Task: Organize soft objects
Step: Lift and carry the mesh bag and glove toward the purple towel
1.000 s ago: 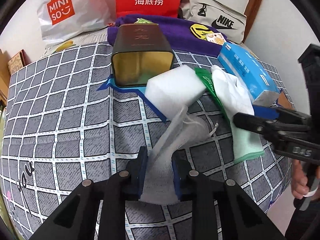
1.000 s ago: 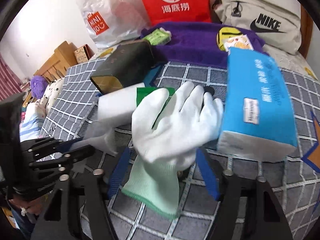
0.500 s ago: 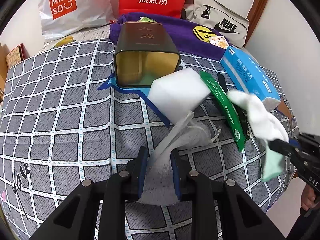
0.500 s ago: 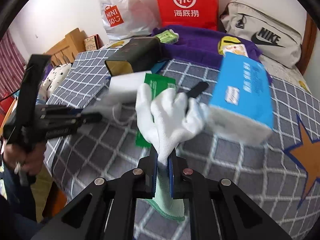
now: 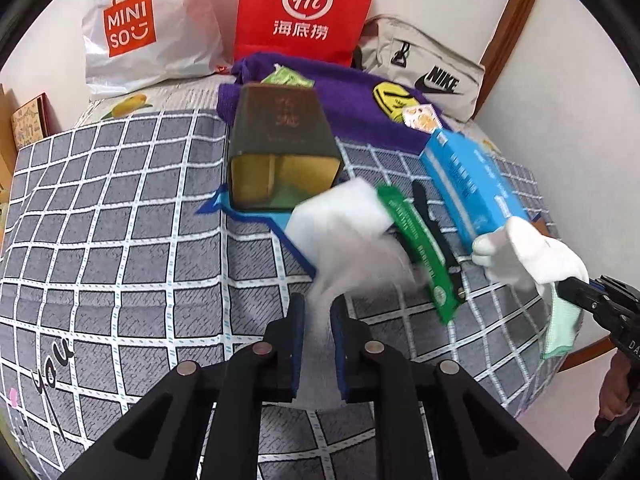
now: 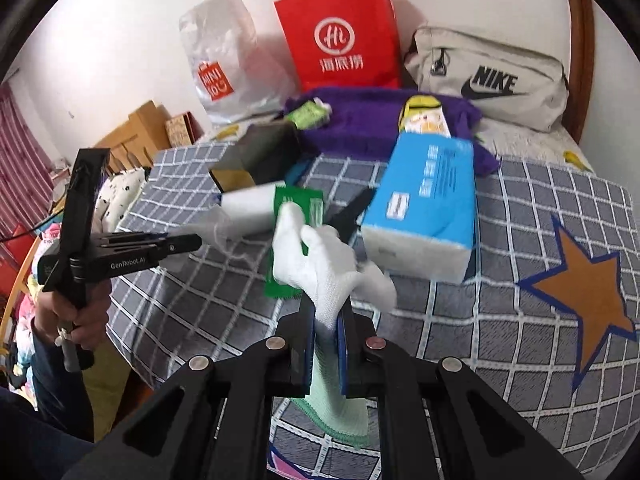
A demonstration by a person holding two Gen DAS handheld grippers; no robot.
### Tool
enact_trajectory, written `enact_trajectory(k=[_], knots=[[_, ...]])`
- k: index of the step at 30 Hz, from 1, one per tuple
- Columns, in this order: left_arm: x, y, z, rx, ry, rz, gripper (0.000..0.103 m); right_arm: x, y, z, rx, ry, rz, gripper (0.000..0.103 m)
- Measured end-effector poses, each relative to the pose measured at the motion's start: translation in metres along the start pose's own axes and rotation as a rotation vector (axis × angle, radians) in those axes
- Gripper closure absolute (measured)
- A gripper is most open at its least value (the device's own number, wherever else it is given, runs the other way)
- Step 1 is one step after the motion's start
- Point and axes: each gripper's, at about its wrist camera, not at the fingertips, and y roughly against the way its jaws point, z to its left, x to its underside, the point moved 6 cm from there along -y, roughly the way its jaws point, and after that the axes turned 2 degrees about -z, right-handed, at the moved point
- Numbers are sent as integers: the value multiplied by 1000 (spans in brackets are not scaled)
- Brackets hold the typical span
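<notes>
- The bed (image 5: 100, 208), spread with a grey checked cover, carries everything. Ahead of both tongs lie a dark open tin (image 5: 282, 148), a blue tissue pack (image 6: 426, 204), a white sponge block (image 5: 340, 212) and a green sachet (image 5: 418, 248).
- The step in hand looks like picking up two soft things at once. The right tongs (image 6: 325, 344) are clamped on a white glove (image 6: 320, 268) at its wrist, its pale green cuff hanging below the jaws. The left tongs (image 5: 318, 336) are closed on a white mesh cloth (image 5: 352, 264), blurred, which trails up ahead of them toward the sponge block.
- Next, I judge, each limp piece must be carried clear of the sachet and set down in one place, perhaps the tin; neither grip should loosen on the way.
- Only the right wrist view shows the person's hand (image 6: 76, 316) gripping the left tool's handle; only the left wrist view looks into the tin's open mouth.
</notes>
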Motion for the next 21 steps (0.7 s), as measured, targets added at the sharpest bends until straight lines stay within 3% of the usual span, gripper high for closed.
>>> enact_trajectory(k=[21], knots=[[-28,27,-4,16,14,-63,90,-47,20,18,-28,35,-110,94]])
